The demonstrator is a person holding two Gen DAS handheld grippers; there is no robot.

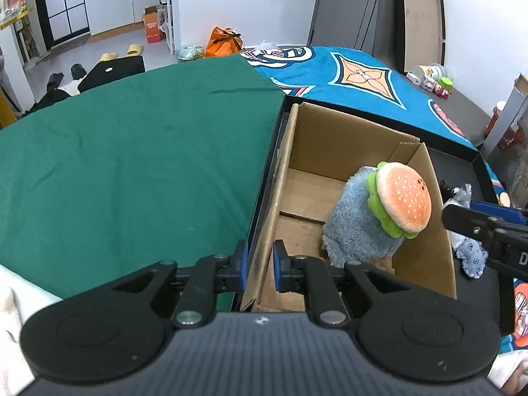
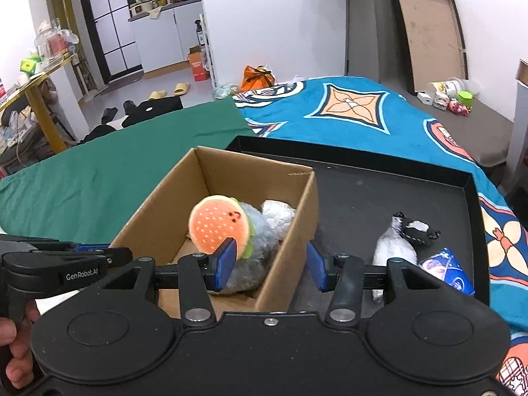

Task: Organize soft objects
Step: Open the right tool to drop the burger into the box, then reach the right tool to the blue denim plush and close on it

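A: Start with the left gripper (image 1: pixel 259 265). What's it doing?

B: Its jaws are nearly pressed together, pinching the near-left wall of the cardboard box (image 1: pixel 425 227). It looks like it's steadying the box, which sits in the left end of the black tray (image 2: pixel 412 178) on the bed.

A: And the right gripper (image 2: pixel 271 265)?

B: Spread, with nothing between the pads. It hangs over the near-right wall of the box; one pad is inside, just beside the burger plush (image 2: pixel 217 227), the other outside over the tray.

A: So the burger is packed?

B: I'd judge so. It rests inside the box, leaning on a grey furry toy (image 1: pixel 354 221), with a white crinkled bundle (image 2: pixel 279 213) behind them towards the far-right wall.

A: What's left of the job?

B: Three things lie on the tray floor near its right edge: a white-and-grey plush (image 2: pixel 392 250), a black-and-white toy (image 2: pixel 415 231) touching it, and a blue packet (image 2: pixel 448 270) at the near-right corner.

A: Next move?

B: Probably swing the right gripper rightwards over the box wall, lower it with jaws wide onto the white-and-grey plush, and close. The left should keep hold of the box so it doesn't slide.
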